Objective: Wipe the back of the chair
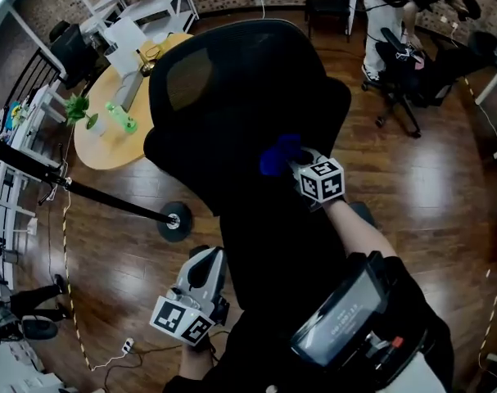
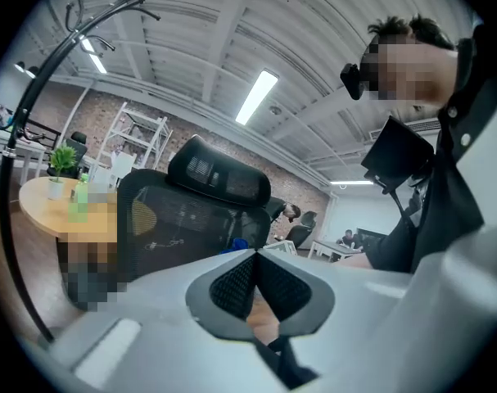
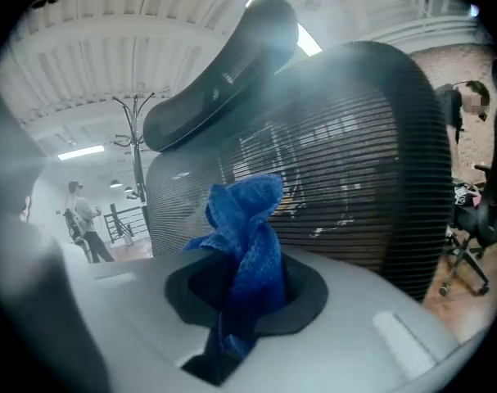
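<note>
A black mesh office chair [image 1: 232, 113] stands in front of me, its back [image 3: 338, 178] and headrest [image 3: 223, 80] facing me. My right gripper [image 1: 291, 164] is shut on a blue cloth [image 1: 278, 154], held against the middle of the chair back. In the right gripper view the blue cloth [image 3: 248, 244] bunches up between the jaws, close to the mesh. My left gripper [image 1: 201, 278] hangs low beside the chair, jaws shut with nothing in them. In the left gripper view the chair [image 2: 182, 219] is seen from the side, and the left gripper [image 2: 256, 281] points up towards it.
A round wooden table [image 1: 109, 129] with a small plant [image 1: 76, 107] and green items stands left of the chair. A black coat stand pole [image 1: 76, 188] with its round base [image 1: 174, 219] lies across the floor at left. Another chair [image 1: 404, 72] and a person [image 1: 395, 6] are at the far right.
</note>
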The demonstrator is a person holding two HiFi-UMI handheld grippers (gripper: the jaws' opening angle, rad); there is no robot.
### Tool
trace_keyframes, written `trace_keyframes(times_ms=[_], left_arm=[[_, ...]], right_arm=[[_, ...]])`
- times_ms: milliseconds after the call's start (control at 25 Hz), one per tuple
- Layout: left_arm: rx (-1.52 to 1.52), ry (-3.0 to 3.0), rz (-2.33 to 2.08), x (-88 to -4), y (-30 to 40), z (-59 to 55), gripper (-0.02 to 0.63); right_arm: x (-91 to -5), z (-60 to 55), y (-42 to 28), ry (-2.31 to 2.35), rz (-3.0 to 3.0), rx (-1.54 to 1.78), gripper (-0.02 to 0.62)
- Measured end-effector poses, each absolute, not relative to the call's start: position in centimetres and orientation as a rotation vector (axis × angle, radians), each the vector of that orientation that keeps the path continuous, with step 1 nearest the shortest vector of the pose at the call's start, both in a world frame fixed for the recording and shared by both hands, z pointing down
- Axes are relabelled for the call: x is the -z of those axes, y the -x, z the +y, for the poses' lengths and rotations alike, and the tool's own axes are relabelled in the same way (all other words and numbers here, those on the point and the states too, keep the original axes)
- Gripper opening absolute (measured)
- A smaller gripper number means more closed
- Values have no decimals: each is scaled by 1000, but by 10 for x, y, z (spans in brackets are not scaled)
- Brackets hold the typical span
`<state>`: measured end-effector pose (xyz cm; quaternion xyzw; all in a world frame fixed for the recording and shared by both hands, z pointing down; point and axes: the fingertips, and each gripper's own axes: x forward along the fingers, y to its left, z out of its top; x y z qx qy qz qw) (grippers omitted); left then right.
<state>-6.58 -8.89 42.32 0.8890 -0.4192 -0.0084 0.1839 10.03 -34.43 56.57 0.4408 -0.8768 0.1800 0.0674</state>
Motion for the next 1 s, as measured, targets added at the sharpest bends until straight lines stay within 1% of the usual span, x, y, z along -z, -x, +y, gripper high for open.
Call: trace_keyframes(times_ms=[240,400,560,720,840,1000], left_arm=[[16,-2543,-1075,-429,29,-103,5],[19,-2558,-1015,-432,16,-110,5],[25,-2580,-945,-436,9,-119,5],[50,-2601,-892,-434,-1,-124,5],[67,-2605,-876,-432,-3,-122,5],[65,-2588,-913,-428,8,-113,5]], right_arm=[[-577,-350,-193,-1567,-2511,-610,54],[-582,-351,-245,-1719,-2375,-634,54],[-589,-337,-294,-1894,-2243,-738,54],[-579,-314,-335,-2038,-2138,-666,54],[-575,-300,-345,-2103,-2075,-649,54],[-588,-300,-301,-1956,-2133,-659,54]])
